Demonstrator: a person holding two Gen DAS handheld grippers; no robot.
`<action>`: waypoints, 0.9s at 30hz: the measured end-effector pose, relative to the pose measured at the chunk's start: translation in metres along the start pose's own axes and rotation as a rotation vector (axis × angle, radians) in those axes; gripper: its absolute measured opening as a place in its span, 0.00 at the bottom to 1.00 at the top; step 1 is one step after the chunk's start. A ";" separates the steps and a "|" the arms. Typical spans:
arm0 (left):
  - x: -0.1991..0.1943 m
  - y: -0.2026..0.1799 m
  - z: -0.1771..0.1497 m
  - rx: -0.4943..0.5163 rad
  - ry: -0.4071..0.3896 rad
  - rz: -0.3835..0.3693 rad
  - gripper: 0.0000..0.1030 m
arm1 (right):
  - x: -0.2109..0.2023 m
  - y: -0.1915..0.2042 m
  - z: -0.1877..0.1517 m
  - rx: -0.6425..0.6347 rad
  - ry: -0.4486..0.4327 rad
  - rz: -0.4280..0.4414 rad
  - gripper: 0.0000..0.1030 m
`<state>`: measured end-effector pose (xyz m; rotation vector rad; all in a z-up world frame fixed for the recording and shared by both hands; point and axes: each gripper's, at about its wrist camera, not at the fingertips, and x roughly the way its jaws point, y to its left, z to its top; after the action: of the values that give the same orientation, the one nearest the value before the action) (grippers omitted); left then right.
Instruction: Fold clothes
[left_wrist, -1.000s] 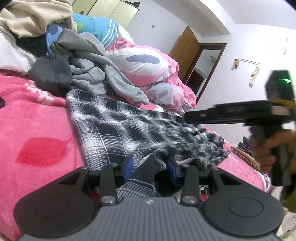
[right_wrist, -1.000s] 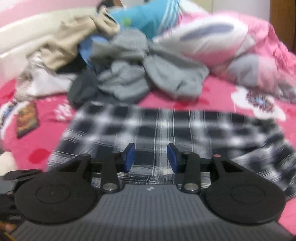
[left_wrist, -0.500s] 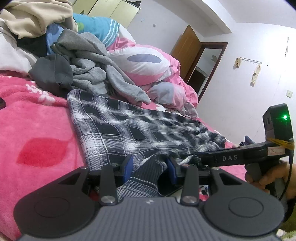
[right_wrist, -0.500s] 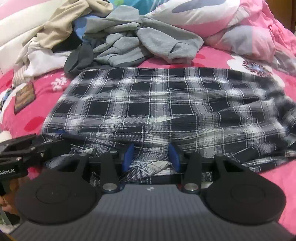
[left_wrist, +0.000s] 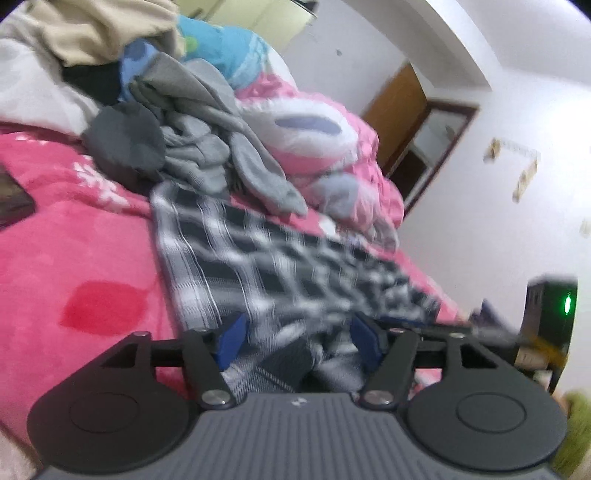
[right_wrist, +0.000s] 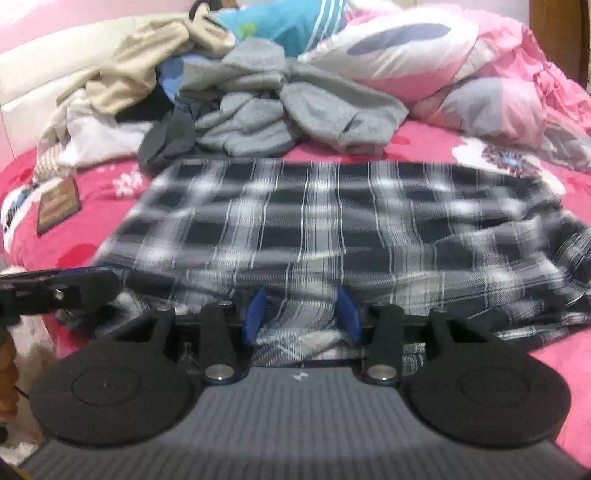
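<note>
The plaid garment (right_wrist: 332, 221) lies spread mid-frame on the pink bed (left_wrist: 74, 258), soft, light and floppy; its near hem looks the best hold. The left claw (left_wrist: 299, 339) is opening, cloth loose between its jaws. The right claw (right_wrist: 301, 314) holds bunched hem. No legible writing.

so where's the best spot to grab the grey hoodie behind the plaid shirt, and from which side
Probably the loose sleeve end of the grey hoodie that flops toward the plaid shirt. It lies lowest and nearest, with pink blanket bare around it, so coming from the front over the shirt looks easiest. The rest is bunched and tangled with other clothes.
</note>
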<state>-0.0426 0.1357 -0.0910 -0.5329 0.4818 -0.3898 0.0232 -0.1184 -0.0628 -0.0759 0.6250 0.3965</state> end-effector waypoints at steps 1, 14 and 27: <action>-0.006 0.003 0.004 -0.030 -0.015 -0.003 0.66 | -0.006 0.000 0.001 0.003 -0.021 0.005 0.42; -0.037 0.053 0.035 -0.292 -0.032 0.138 0.67 | -0.025 0.047 -0.008 -0.187 -0.122 0.226 0.42; -0.032 0.053 0.035 -0.302 0.029 0.174 0.67 | -0.024 0.135 -0.039 -0.635 -0.177 0.247 0.61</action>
<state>-0.0387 0.2066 -0.0840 -0.7715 0.6146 -0.1578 -0.0677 -0.0091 -0.0739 -0.5668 0.3145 0.8219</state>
